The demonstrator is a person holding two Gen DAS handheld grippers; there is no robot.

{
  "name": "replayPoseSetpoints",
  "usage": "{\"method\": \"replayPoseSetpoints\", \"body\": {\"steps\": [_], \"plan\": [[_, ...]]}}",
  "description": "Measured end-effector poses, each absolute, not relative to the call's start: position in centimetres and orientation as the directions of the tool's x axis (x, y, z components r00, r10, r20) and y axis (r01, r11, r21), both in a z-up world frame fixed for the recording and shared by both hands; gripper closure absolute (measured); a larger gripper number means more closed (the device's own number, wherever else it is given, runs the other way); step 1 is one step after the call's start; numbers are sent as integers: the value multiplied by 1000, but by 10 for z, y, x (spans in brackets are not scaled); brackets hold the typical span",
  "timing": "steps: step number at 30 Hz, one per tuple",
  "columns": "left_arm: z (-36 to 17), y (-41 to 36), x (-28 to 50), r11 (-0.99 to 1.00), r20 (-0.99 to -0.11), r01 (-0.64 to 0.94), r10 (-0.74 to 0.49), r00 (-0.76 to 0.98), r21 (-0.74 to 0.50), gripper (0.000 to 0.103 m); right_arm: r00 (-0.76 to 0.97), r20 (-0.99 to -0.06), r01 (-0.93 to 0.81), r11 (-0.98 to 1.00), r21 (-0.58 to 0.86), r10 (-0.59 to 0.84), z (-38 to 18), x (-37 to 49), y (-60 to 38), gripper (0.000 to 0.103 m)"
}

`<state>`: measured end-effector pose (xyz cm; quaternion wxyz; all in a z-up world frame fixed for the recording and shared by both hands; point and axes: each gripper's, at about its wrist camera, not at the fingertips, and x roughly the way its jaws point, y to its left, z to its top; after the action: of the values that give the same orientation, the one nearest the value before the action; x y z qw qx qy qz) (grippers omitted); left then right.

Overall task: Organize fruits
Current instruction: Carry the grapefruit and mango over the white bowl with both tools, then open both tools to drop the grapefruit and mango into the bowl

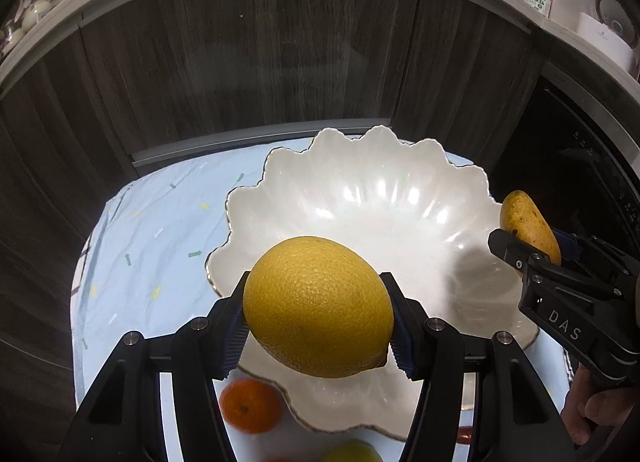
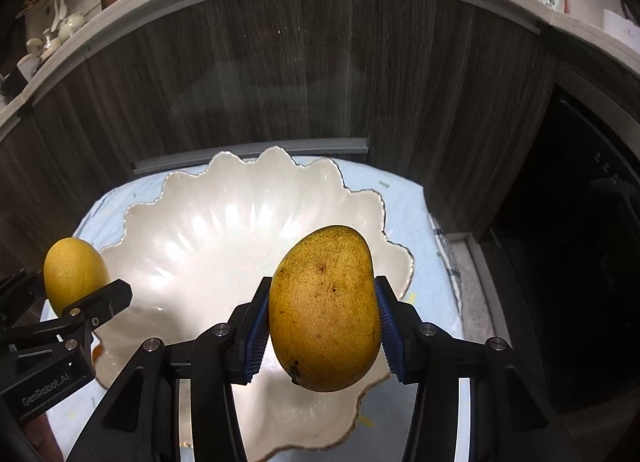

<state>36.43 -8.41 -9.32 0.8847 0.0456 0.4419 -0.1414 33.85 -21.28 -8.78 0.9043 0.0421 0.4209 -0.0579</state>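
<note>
Fruit is clamped in both tongs: a yellow citrus (image 1: 318, 306) between the pads of the left gripper (image 1: 318, 320), a mango (image 2: 325, 308) in the right gripper (image 2: 322, 328). Both are held above the scalloped white bowl (image 1: 360, 166), which lies just ahead and below. Each piece is best lowered close to the bowl floor before release — apart, so neither is knocked. A tangerine (image 1: 250, 406) lies under the left tongs on the blue cloth (image 1: 152, 230); nothing is seen blocking the bowl.

Wide scalloped white ceramic bowl (image 1: 360, 198) on pale blue patterned cloth (image 1: 160, 230), in front of dark wood-grain cabinet doors (image 1: 260, 62). Above the bowl's near-left rim, large round yellow citrus (image 1: 318, 306); over the right rim, oval yellow mango (image 2: 325, 308). Before the bowl, on the cloth, small orange tangerine (image 1: 250, 404).
</note>
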Motion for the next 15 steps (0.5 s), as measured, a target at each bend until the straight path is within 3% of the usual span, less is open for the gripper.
{"method": "replayPoseSetpoints", "body": {"steps": [15], "plan": [[-115, -85, 378, 959, -844, 271, -213, 492, -85, 43, 584, -811, 149, 987, 52, -46, -104, 354, -215, 54]]}}
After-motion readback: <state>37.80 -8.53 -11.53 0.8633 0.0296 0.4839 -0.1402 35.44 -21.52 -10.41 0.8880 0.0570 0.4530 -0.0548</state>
